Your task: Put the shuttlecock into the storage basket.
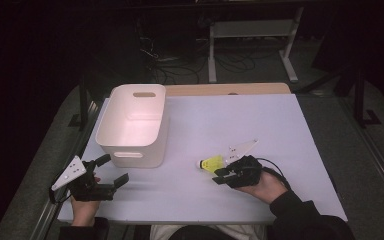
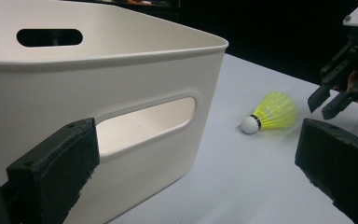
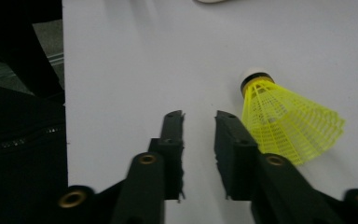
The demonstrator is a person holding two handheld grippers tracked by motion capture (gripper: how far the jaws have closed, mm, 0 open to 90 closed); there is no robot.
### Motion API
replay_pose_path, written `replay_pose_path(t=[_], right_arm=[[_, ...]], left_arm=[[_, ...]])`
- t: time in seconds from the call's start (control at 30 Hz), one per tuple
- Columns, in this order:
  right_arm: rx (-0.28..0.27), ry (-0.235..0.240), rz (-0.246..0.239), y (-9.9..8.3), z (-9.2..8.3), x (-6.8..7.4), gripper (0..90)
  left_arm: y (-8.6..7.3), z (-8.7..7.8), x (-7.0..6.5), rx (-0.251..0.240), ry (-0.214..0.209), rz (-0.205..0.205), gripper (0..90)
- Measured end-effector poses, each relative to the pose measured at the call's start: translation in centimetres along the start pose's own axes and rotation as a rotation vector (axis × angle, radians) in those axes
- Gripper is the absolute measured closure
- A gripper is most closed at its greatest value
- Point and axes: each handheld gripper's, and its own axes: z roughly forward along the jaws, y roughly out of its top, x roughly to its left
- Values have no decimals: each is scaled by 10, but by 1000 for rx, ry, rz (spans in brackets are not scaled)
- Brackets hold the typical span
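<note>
Two claws are working this white tabletop point(image 1: 260, 125), and the prize is lying between them: a yellow mesh-skirted shuttlecock with a white cork tip point(image 1: 210, 163), resting on its side near the person's right hand, well apart from the white plastic bin with handle slots point(image 1: 132, 150). The right claw point(image 3: 199, 122) is sitting with its jaws drawn close together, a narrow gap between them and nothing in it — the shuttlecock's skirt is lying just beside the outer face of one jaw, not inside the grip. So the pickup looks missed or not yet made. The left claw point(image 2: 191, 154) is hanging wide open and empty near the bin's front wall. Judging by the layout, nothing is banked yet: the bin is looking empty, and the grasp, the carry and the drop are all remaining.
</note>
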Motion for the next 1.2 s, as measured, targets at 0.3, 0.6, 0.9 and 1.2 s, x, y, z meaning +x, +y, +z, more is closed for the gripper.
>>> replay_pose_path(t=[0.3,0.6,0.9,1.2], right_arm=[[40,20,33,-2,7,-4,889],[86,24,87,-6,17,-7,890],[109,9,96,-8,22,-10,890],[123,-25,117,-10,23,-15,890]], left_arm=[[0,0,0,-1,-3,-1,0],[0,0,0,-3,-4,-3,0],[0,0,0,-3,-5,-4,0],[0,0,0,-3,-4,-2,0]])
